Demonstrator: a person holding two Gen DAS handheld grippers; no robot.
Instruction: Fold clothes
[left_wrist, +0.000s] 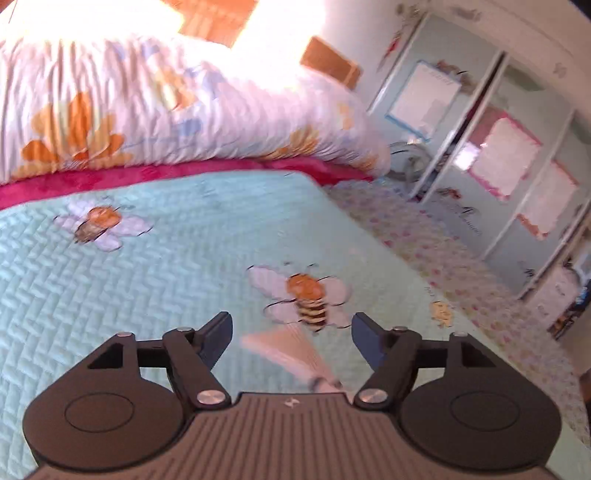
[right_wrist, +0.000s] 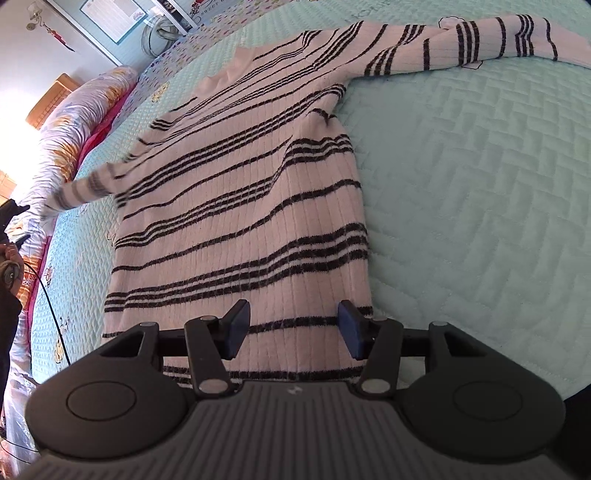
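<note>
A pale pink ribbed sweater (right_wrist: 240, 206) with black stripes lies flat on the light blue quilt (right_wrist: 461, 184), collar far from me. One sleeve (right_wrist: 480, 40) stretches to the upper right. The other sleeve (right_wrist: 81, 188) reaches left and is blurred. My right gripper (right_wrist: 293, 328) hovers over the sweater's hem, its jaws wide apart and the knit lying flat beneath them. In the left wrist view my left gripper (left_wrist: 291, 325) is open above the quilt (left_wrist: 129, 295). A blurred pink cuff (left_wrist: 288, 350) shows low between its fingers, clear of both pads.
A rolled floral duvet (left_wrist: 147, 110) and a magenta blanket (left_wrist: 147, 173) lie across the far end of the bed. Wardrobe doors (left_wrist: 498, 147) and a fan (left_wrist: 406, 158) stand beyond the bed's right side. A hand with a black cable (right_wrist: 9, 258) is at the left edge.
</note>
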